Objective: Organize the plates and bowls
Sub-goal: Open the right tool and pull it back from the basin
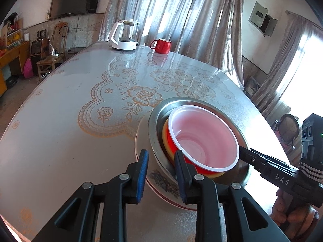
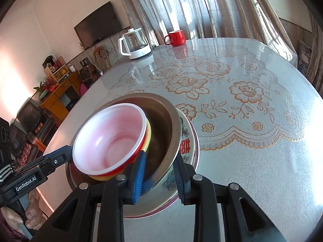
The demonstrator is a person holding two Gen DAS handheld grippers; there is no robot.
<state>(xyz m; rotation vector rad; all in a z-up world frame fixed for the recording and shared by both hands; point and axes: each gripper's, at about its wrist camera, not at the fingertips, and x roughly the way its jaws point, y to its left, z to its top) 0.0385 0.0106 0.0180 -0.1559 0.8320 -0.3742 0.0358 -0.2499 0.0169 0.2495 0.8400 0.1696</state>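
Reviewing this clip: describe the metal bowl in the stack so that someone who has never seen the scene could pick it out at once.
On the round table with the floral lace-pattern cover, one nested stack sits at the near edge. The steel bowl is its middle layer, resting on the painted ceramic plate and holding the yellow and red plastic bowls. It is the only bare, shiny metal piece.

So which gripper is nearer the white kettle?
Left, narrowly. The left gripper straddles the steel bowl's rim on the kettle's side; the right gripper straddles the opposite rim.
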